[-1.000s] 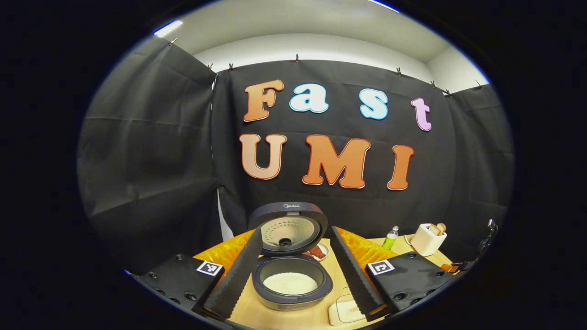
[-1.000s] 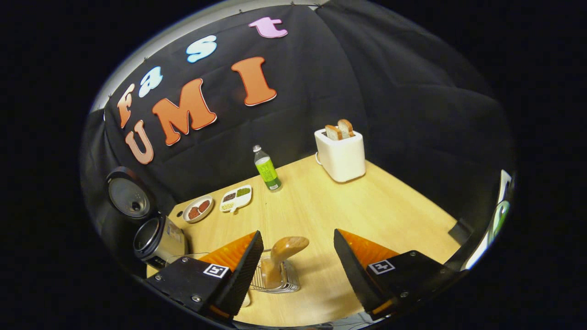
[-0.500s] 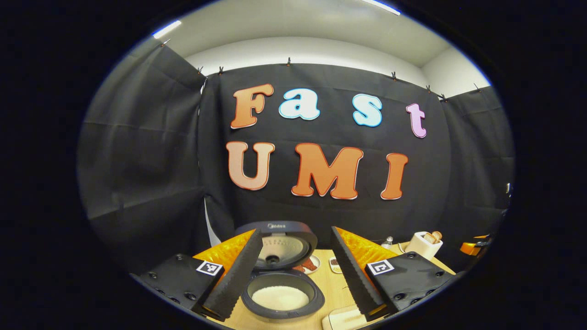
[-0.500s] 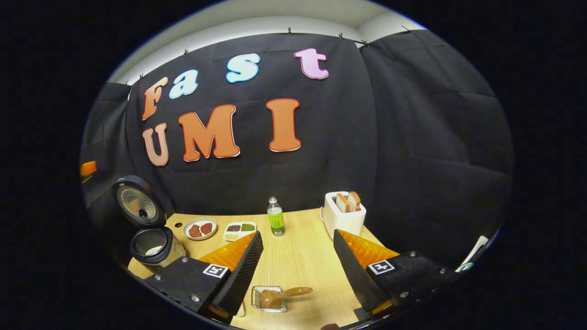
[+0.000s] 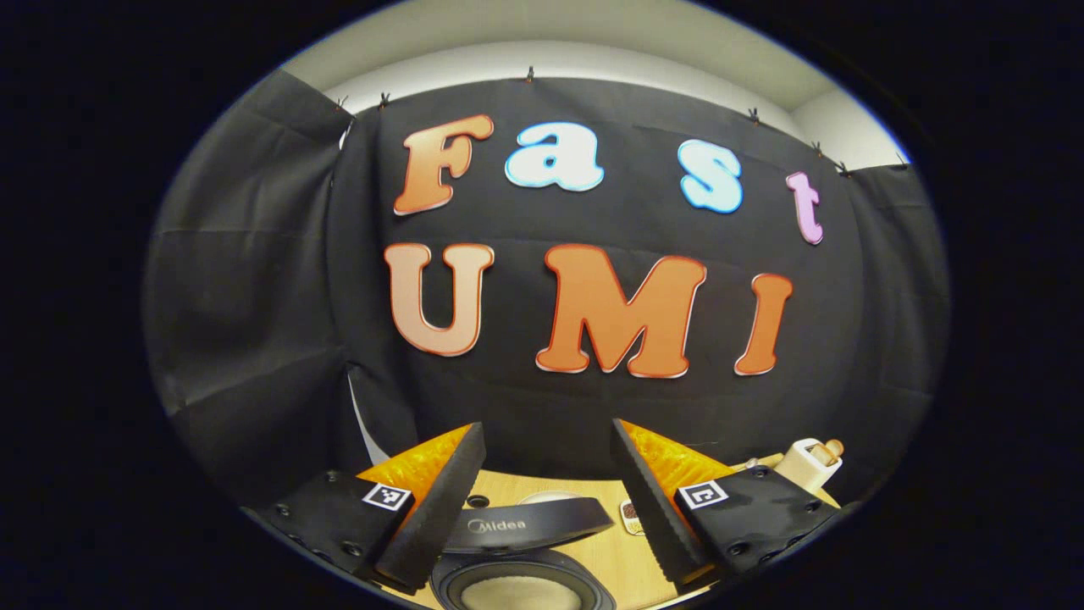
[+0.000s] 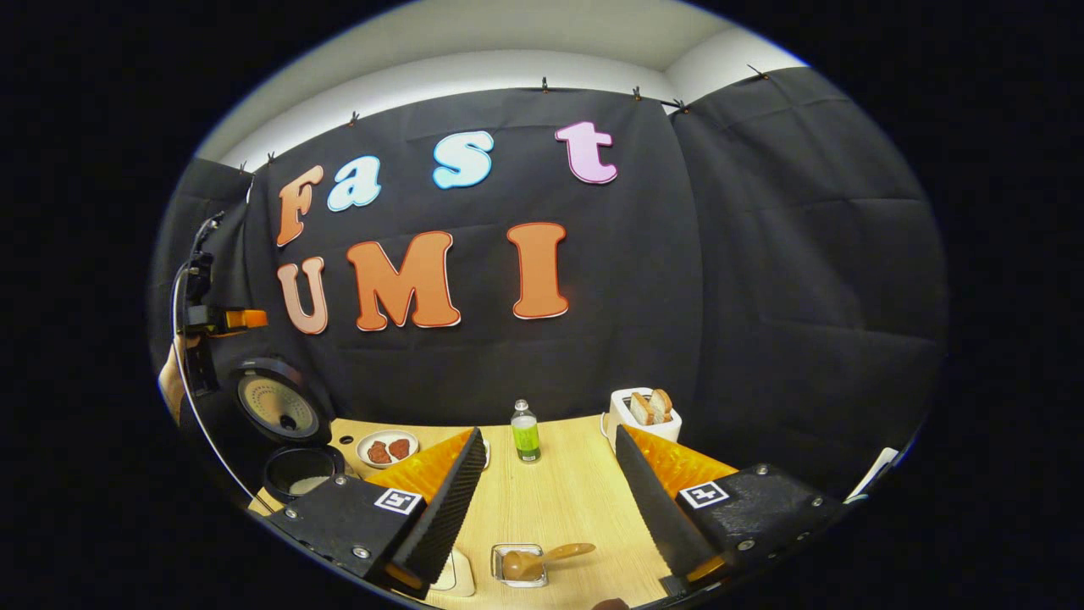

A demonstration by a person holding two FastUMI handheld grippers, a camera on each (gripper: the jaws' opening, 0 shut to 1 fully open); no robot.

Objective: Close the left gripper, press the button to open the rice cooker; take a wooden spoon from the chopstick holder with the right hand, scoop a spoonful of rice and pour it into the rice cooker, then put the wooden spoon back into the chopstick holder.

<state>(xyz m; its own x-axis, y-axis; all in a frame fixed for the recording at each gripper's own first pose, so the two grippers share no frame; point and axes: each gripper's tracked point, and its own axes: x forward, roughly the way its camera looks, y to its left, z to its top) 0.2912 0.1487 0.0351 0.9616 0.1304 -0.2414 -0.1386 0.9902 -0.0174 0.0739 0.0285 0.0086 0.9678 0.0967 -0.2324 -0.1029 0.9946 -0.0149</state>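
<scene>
— Where's the rice cooker?

— In my left gripper view the rice cooker (image 5: 521, 572) sits right below my left claw (image 5: 546, 500): a round dark pot, its lid (image 5: 529, 525) tipped up, pale rice (image 5: 518, 597) inside. In my right gripper view it stands at the far left of the counter (image 6: 559, 500), the lid's dotted metal underside facing out.

— And the spoon?

— The wooden spoon (image 6: 542, 559) is smooth and rounded, its bowl resting in the chopstick holder (image 6: 518, 566), a small clear square tray, handle slanting out to the right. It lies on the pale wood-grain counter between the fingers of my right claw (image 6: 546, 504).

— How are the claws set?

— Both spread wide, holding nothing, touching nothing. The right one hangs above the counter, looking level toward the wall. The left one hangs above the cooker, aimed at the cloth.

— Anything else?

— A green bottle (image 6: 525, 432), a white toaster (image 6: 639, 415) with two bread slices, and a plate of reddish pieces (image 6: 387, 448) stand farther back.
</scene>
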